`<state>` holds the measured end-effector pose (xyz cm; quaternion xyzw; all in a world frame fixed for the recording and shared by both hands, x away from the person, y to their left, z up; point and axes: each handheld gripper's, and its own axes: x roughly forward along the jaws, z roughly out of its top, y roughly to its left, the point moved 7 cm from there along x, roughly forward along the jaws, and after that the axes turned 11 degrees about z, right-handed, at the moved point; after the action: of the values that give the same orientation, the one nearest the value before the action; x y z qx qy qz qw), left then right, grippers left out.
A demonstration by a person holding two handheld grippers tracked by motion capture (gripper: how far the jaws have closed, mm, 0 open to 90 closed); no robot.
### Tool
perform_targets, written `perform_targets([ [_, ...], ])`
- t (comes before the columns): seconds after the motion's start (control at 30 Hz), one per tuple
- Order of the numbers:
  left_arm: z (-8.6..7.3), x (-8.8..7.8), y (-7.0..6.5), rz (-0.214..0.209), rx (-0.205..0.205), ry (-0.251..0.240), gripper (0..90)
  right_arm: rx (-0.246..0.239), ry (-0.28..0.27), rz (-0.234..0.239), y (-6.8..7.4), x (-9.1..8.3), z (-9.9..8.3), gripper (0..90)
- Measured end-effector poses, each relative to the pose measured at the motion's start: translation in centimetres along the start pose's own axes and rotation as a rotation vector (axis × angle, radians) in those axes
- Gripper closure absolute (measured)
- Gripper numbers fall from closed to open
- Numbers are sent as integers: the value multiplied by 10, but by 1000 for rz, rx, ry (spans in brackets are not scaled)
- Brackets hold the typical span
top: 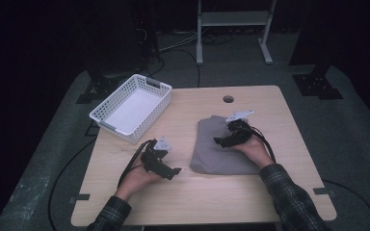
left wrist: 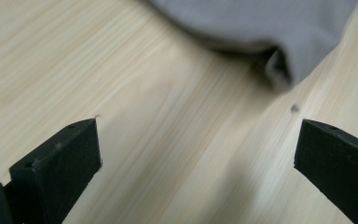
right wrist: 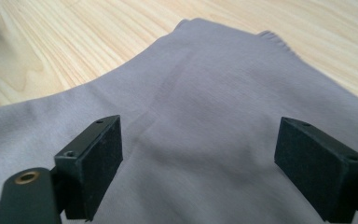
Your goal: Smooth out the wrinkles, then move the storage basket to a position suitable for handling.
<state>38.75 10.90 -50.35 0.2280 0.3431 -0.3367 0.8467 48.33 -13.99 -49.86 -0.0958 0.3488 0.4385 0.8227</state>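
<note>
Your left hand-held gripper (top: 173, 172) hovers open beside the folded grey cloth (top: 217, 147) on the counter (top: 192, 192); your right hand-held gripper (top: 220, 141) gapes above that cloth, gripping nothing.

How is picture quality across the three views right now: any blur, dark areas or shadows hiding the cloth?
High view: room dark around the lit table, grey cloth plain. Left gripper view: cloth's folded corner soft and blurred, with shadow beneath it. Right gripper view: cloth evenly lit, creases readable, near jaws slightly soft.

you see a white basket (top: 131, 108) on the table's (top: 270, 192) far left corner, a round hole (top: 228, 99) to its right.
</note>
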Motion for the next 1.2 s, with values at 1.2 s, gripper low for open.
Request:
perform_targets([
  [1.2,-52,-4,13,26,-36,-65,0,-19,20,-16,1,9,-33,125],
])
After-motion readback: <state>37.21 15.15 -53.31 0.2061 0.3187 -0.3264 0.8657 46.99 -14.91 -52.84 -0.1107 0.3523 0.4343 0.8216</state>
